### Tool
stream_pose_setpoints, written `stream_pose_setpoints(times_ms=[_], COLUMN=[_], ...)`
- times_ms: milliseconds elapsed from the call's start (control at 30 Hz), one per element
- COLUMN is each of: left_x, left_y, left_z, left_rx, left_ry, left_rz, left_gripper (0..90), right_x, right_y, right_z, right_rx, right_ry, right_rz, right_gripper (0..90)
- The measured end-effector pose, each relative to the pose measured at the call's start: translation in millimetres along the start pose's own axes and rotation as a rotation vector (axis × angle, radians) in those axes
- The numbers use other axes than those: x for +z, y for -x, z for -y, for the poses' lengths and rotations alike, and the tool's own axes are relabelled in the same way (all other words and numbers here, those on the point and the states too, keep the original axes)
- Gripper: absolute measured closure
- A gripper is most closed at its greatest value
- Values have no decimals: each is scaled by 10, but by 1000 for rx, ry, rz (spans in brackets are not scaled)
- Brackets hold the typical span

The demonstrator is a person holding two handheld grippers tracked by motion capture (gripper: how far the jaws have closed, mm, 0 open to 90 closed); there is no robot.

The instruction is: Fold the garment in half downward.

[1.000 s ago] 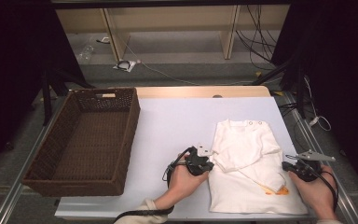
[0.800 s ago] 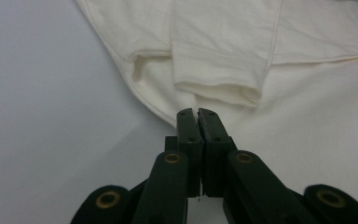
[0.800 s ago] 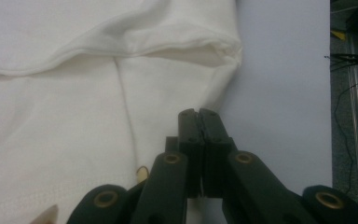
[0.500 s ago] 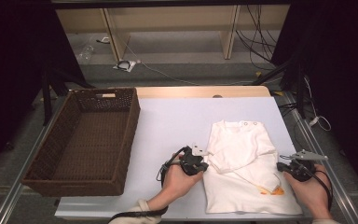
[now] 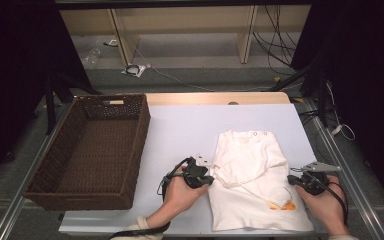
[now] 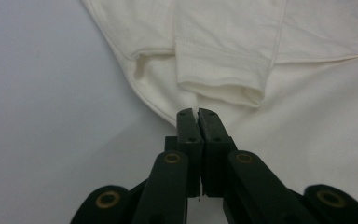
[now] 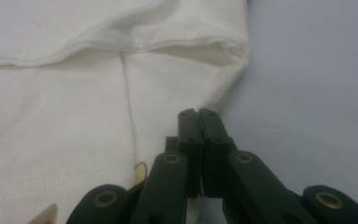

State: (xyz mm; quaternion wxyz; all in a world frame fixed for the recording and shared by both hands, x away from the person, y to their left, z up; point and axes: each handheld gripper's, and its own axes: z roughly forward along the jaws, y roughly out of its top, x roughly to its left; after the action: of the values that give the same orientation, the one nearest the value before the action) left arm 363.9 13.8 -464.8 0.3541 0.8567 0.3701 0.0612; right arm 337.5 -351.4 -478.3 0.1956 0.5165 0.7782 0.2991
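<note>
Both hand-held grippers pinch opposite side edges of a cream baby shirt (image 5: pixel 252 182) lying flat, sleeves folded across its front, on the right half of the white table (image 5: pixel 190 132). Left gripper (image 5: pixel 206 179) has its jaws pressed together on the fabric edge below a cuff (image 6: pixel 221 77); right gripper (image 5: pixel 294 181) is clamped likewise on the opposite edge. The step in hand appears to be folding the shirt; next, both edges likely need lifting evenly together. An empty wicker basket (image 5: pixel 92 145) waits well apart at left.
</note>
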Motion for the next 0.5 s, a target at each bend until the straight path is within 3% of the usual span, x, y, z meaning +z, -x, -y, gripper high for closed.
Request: stream_pose_setpoints(times_ms=[500], left_x=[-170], left_y=[-165], left_z=[146], left_rx=[-30], left_ry=[-19], left_rz=[-14], left_gripper=[877], right_x=[63], right_y=[-224], right_z=[-64], right_rx=[-15], right_ry=[-5], right_rz=[-57], right_gripper=[890])
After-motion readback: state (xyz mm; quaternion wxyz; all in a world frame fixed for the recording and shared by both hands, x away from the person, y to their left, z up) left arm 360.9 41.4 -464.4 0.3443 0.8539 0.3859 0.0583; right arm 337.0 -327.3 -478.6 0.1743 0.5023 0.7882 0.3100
